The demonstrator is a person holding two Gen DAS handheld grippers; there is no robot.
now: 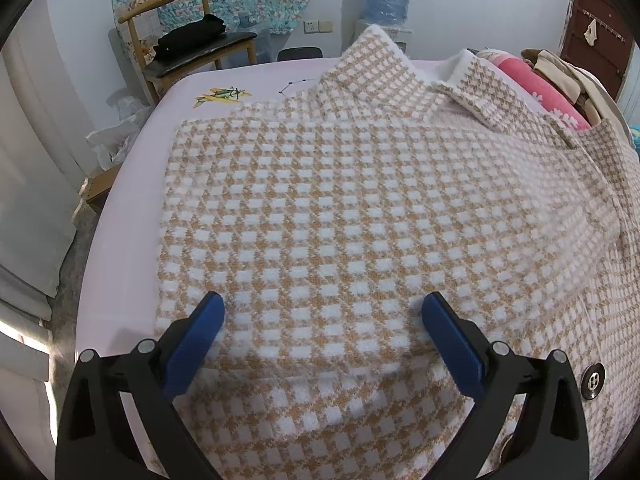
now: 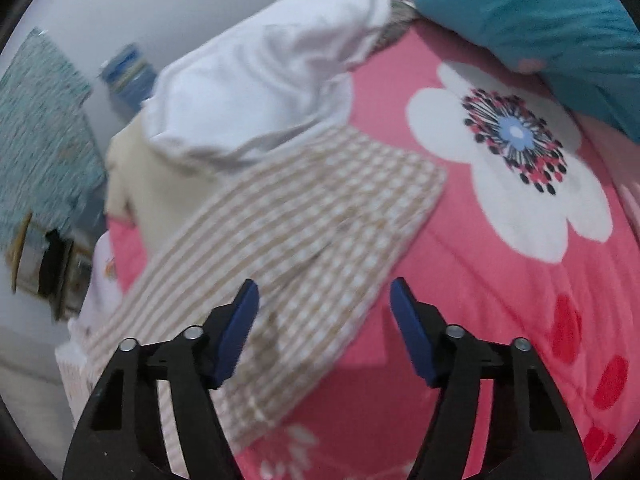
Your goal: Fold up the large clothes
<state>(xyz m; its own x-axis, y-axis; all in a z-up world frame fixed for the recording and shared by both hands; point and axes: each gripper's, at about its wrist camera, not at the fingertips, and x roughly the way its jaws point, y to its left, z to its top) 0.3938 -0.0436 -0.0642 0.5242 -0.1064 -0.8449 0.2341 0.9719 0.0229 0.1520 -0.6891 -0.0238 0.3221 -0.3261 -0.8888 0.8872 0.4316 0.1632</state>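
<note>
Left wrist view: the tan-and-white checked woolly coat [image 1: 340,208] lies spread on the pale pink bed [image 1: 120,264], directly beneath the left gripper [image 1: 323,312], whose jaws stand apart, holding nothing. Right wrist view: the right gripper [image 2: 325,294], jaws apart and empty, hovers over the coat's sleeve end [image 2: 320,216] on a pink flowered quilt [image 2: 480,280].
</note>
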